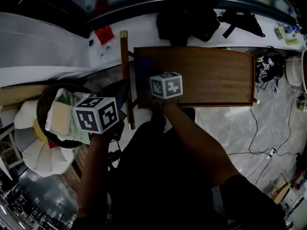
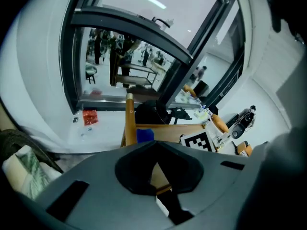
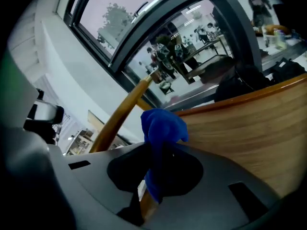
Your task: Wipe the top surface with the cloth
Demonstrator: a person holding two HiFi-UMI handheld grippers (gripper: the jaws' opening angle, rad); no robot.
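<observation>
- Cloth point(image 3: 163, 126), deep blue and bunched into a crumpled tuft, sticks up at 12 o'clock from your right gripper point(image 3: 159, 150), whose jaws are clamped on it.
- Your left gripper point(image 2: 154, 146) has its jaws pressed together with nothing between them.
- Just beyond, at 3 o'clock of the cloth, lies the wooden table top point(image 3: 249, 128), brown with fine grain; the cloth is by its near left part.
- Farther off, a wooden pole point(image 3: 120, 116) slants away at 11 o'clock.

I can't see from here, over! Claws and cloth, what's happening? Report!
Right claw shut on blue cloth, at wooden top's left end. Left claw shut, empty, off to the left. Wooden pole beside that edge.
</observation>
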